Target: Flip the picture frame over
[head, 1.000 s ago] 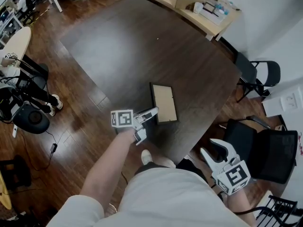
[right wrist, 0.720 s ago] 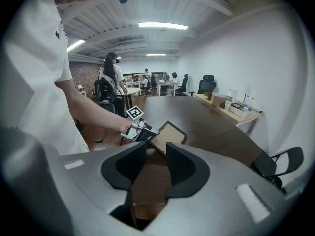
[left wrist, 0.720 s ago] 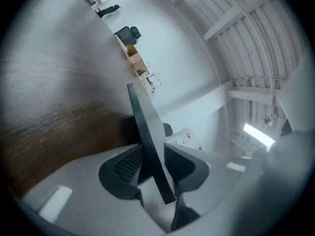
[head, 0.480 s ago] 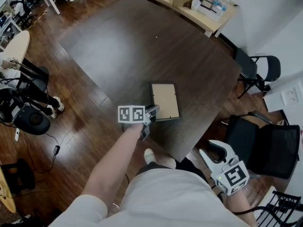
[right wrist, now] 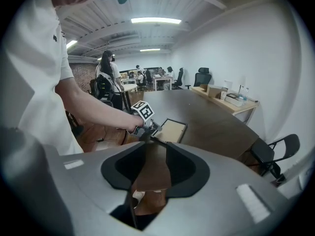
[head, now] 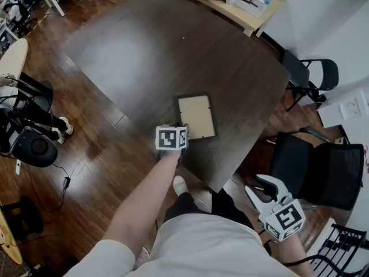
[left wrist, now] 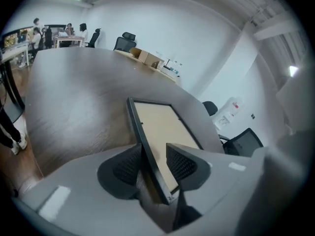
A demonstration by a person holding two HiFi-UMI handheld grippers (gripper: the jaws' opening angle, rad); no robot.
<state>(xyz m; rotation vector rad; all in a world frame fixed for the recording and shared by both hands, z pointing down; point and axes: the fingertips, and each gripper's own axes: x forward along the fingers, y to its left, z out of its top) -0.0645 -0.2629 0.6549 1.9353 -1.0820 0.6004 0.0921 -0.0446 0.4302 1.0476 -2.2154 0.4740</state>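
Note:
The picture frame lies on the dark table near its front edge, black rim around a beige backing that faces up. My left gripper reaches in at the frame's near left corner, its fingertips mostly hidden by its marker cube. In the left gripper view the black rim of the frame runs between the two pads, and the left gripper is shut on it. My right gripper hangs off the table by my right hip, open and holding nothing; from the right gripper the frame shows far ahead.
Two black chairs stand to the right of the table. A light wooden bench with boxes and bottles runs along the far wall. Wood floor lies to the left, and my shoe is just below the table edge.
My left gripper has moved forward onto the frame's near left corner and its jaws have closed from open onto the rim. The right gripper has stayed low at my side.

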